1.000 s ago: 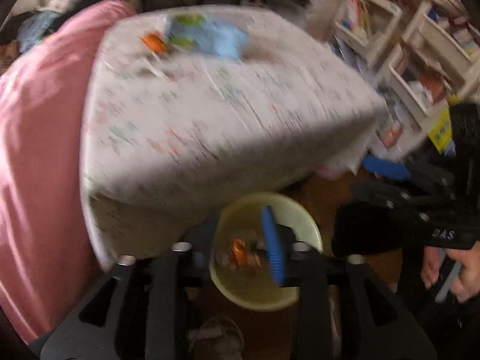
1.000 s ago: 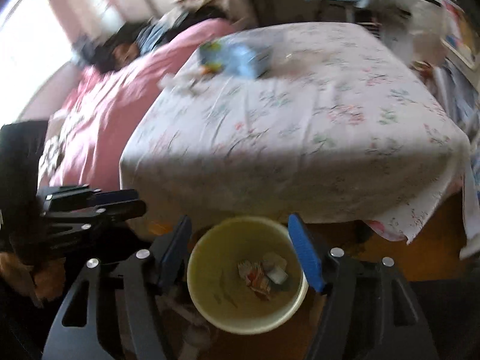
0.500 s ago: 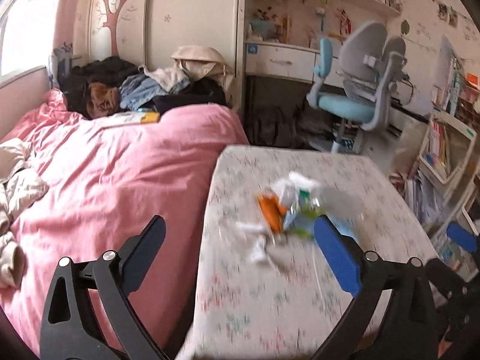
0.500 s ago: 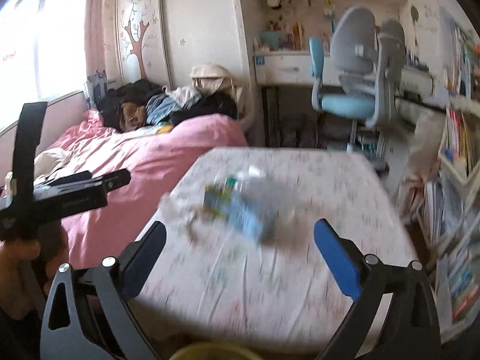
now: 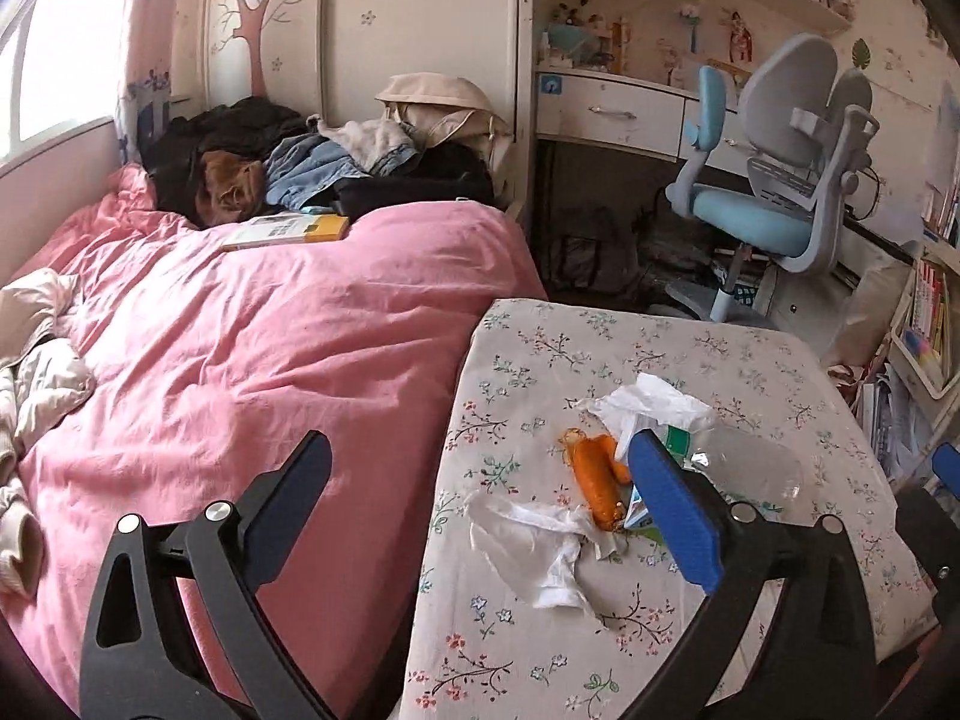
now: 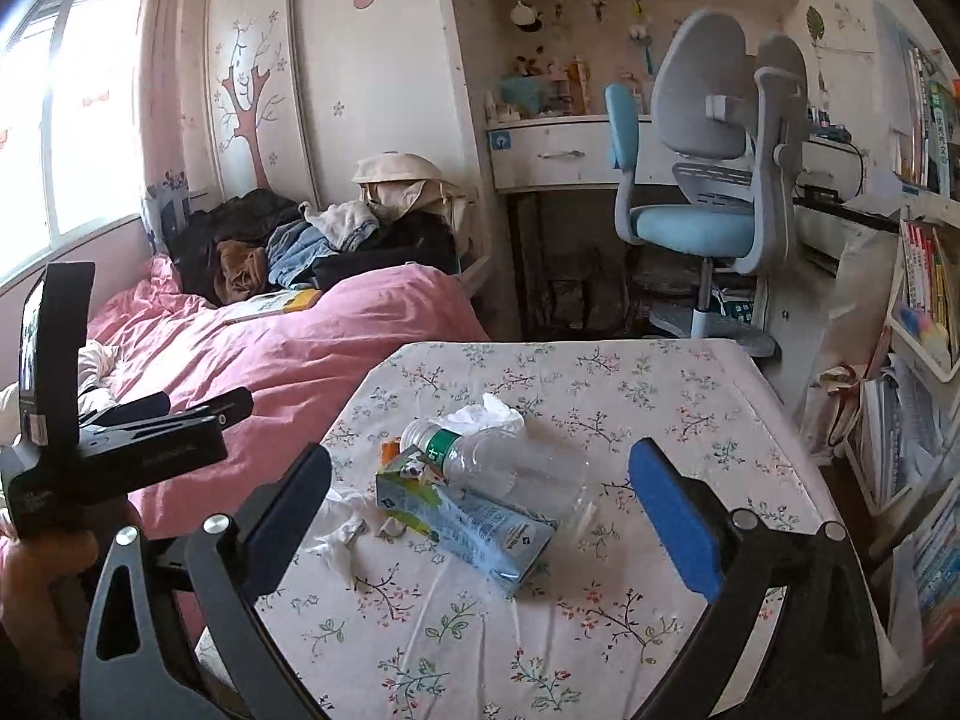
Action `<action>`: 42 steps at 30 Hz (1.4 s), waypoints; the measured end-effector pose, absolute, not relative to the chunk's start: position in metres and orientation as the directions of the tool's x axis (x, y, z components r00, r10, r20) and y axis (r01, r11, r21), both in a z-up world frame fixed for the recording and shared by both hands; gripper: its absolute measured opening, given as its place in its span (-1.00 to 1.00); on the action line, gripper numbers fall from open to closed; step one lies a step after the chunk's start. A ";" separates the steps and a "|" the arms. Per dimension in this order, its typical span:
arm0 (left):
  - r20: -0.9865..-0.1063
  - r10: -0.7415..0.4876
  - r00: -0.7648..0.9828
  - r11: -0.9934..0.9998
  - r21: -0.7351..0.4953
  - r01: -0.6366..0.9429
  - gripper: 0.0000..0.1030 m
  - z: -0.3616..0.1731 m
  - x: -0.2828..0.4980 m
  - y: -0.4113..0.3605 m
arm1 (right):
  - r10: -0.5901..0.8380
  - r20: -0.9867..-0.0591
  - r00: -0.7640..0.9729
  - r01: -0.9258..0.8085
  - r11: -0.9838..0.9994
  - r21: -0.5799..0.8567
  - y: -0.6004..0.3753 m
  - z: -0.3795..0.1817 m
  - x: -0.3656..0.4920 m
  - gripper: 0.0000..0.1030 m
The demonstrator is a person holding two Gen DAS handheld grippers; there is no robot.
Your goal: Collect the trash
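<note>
Both grippers rose from the bin, fingers spread empty; only the right view shows the carton [image 6: 474,519].

The left wrist camera looks forward and somewhat down along the left gripper [image 5: 480,516], from the near left corner of the table [image 5: 600,648], so the pink bed [image 5: 252,348] fills its left half. The right wrist camera looks along the right gripper [image 6: 480,516] from the near edge of the same table [image 6: 600,630], more centred and a little closer. Both views share the table top with the trash pile [image 5: 606,468] [image 6: 474,486], the bed, and the blue chair [image 5: 774,192] [image 6: 708,180] behind. The right view also catches the left gripper [image 6: 120,438] at its left edge.
</note>
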State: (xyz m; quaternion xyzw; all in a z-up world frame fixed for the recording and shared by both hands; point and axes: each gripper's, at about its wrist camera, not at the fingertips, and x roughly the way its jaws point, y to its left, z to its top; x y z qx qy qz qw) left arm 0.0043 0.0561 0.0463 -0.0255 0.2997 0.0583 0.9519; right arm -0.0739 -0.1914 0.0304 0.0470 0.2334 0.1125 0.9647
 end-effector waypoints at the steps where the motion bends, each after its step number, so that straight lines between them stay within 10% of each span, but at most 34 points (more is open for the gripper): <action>1: -0.572 0.095 0.814 0.992 -0.015 -0.127 0.86 0.047 0.003 0.057 | 0.242 -0.445 0.862 -0.196 0.970 0.146 -0.191 0.030 -0.074 0.85; 42: -0.632 0.059 0.773 0.995 -0.021 -0.093 0.86 0.037 0.007 0.049 | 0.243 -0.518 0.820 -0.219 0.970 0.109 -0.187 0.017 -0.061 0.85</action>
